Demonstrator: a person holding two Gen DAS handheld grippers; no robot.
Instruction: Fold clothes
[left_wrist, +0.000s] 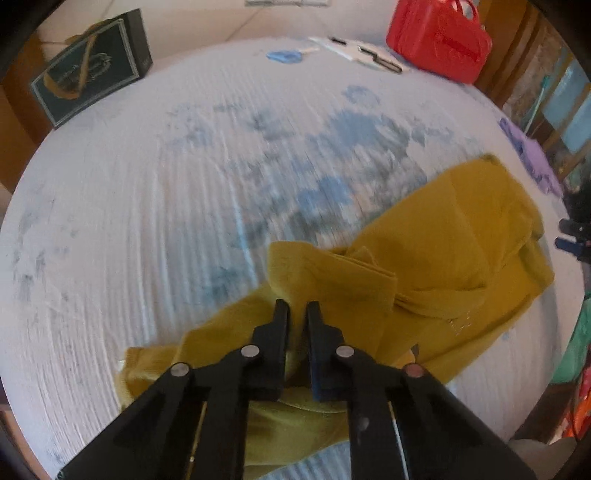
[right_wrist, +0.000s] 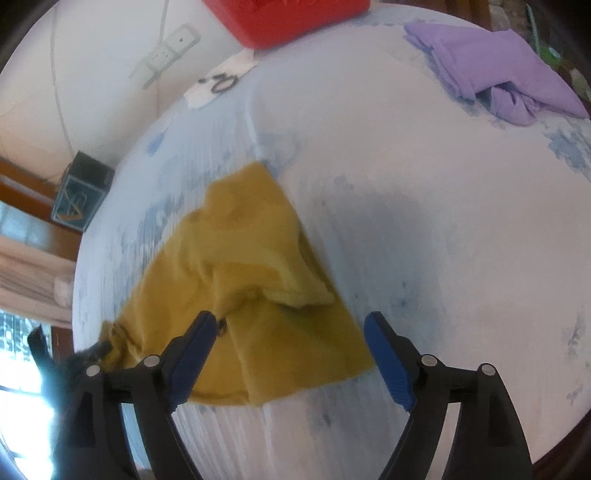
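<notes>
Mustard-yellow garment (left_wrist: 443, 251) lies crumpled on a bed (left_wrist: 147, 221) covered in a white sheet with blue blotches. Left gripper (left_wrist: 297, 306), jaws nearly together, pinches a fold of the cloth near its lower edge. Right gripper (right_wrist: 290, 319) hovers over the garment with jaws spread wide, grasping nothing. Purple cloth (right_wrist: 498, 77) sits well apart (near a red case (left_wrist: 439, 37)).
</notes>
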